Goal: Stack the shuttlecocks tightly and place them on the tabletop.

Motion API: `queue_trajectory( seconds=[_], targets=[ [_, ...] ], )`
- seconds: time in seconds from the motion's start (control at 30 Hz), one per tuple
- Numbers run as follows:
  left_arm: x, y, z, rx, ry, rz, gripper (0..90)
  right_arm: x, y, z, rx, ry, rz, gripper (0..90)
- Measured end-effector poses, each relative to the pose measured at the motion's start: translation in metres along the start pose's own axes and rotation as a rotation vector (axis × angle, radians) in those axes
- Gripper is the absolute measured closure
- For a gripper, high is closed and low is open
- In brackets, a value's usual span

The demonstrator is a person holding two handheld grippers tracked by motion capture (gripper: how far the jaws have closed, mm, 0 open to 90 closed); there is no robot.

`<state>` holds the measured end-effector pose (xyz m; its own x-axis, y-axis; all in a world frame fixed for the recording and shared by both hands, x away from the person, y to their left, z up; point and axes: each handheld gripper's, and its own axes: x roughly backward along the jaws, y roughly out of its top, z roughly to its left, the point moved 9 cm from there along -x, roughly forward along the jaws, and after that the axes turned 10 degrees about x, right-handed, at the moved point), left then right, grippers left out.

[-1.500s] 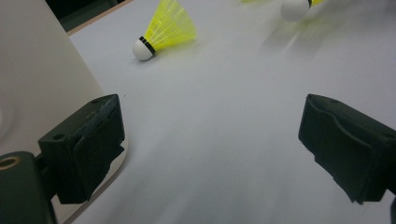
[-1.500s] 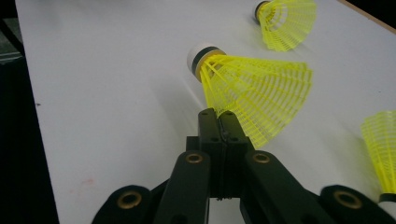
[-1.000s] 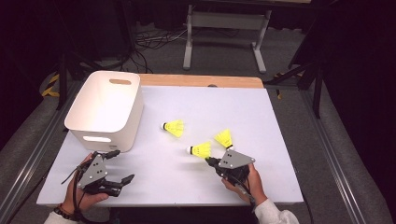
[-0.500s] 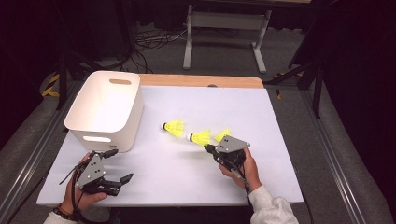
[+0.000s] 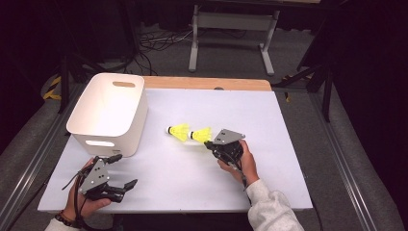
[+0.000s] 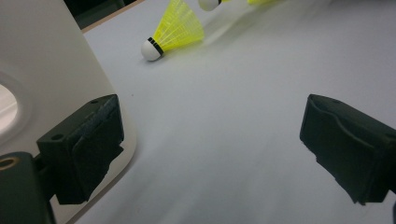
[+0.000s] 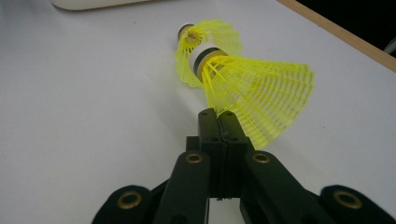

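Left gripper [image 5: 118,171]: black body, grey three-cornered plate on top, thin black cable trailing near wrist; jaws black, blocky, textured pads, small screw holes. Dark band on left wrist. Right gripper [image 5: 208,143]: black links with brass-coloured rivets, grey plate on top, black cable. Right forearm in light grey knit sleeve.

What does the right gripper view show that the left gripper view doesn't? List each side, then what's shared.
Right gripper view: the right tongs shut on the skirt rim of the held shuttlecock, and the wooden edge of the table. Left gripper view: the left tongs open over the table, beside the handle slot. Both: the white tabletop, the bin, the lying shuttlecock.
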<state>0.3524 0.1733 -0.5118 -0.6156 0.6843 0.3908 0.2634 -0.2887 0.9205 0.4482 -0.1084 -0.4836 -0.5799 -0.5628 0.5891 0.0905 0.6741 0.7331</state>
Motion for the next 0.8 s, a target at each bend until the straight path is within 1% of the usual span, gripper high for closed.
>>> queue_trajectory(
  seconds=[0.13,0.23,0.33,0.4,0.57,0.8],
  targets=[
    [0.001,0.001,0.0,0.008,-0.007,-0.005,6.9,-0.008,0.003,-0.002,-0.002,0.01,0.02,90.0],
    [0.002,0.001,0.001,0.009,-0.007,-0.007,6.9,-0.015,0.006,-0.001,0.012,0.016,0.036,90.0],
    [0.001,0.001,0.0,0.011,-0.011,-0.005,6.9,-0.021,0.011,-0.002,0.019,0.019,0.04,90.0],
    [0.001,0.0,0.0,0.005,-0.014,0.001,6.9,-0.025,0.014,-0.002,0.015,0.024,0.038,90.0],
    [0.001,0.001,-0.001,0.01,-0.019,-0.006,6.9,-0.035,0.02,-0.001,0.021,0.033,0.047,90.0],
    [0.001,0.001,-0.002,0.006,-0.026,-0.004,7.0,-0.046,0.028,0.001,0.023,0.04,0.05,90.0]
  ],
)
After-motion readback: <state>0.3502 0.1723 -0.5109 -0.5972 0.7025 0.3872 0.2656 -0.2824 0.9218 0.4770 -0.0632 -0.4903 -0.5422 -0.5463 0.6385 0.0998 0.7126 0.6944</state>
